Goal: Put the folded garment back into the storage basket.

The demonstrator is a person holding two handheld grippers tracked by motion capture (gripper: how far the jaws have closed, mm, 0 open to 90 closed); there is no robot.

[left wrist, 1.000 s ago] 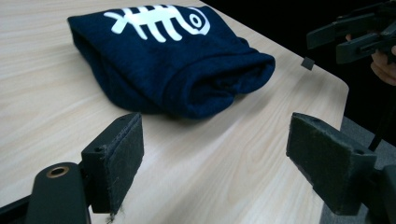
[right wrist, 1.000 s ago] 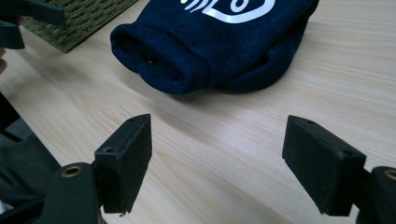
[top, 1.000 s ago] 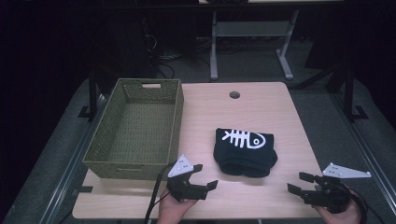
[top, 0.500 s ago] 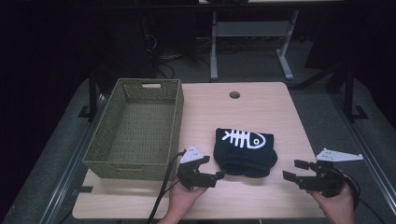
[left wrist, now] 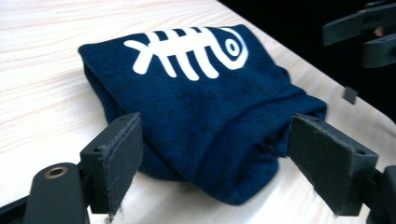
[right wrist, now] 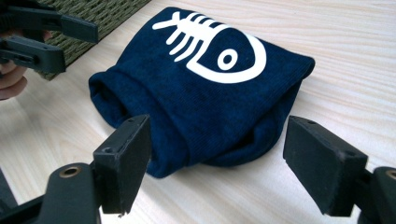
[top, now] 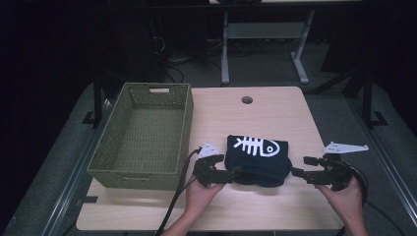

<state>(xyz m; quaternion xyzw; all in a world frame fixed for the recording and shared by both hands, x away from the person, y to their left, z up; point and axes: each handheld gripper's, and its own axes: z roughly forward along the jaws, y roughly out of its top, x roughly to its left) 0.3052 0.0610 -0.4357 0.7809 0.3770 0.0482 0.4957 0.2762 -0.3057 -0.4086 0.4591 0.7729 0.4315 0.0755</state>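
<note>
We see the folded navy garment, fish-skeleton print up, lying on the surface just right of the woven basket. The left hand-held gripper and right hand-held gripper flank it, jaws apart, clamping nothing.

A pale wooden desk with a round cable hole stands on grey carpet floor. Behind it the room is dark, with a grey metal-legged table frame beyond.
</note>
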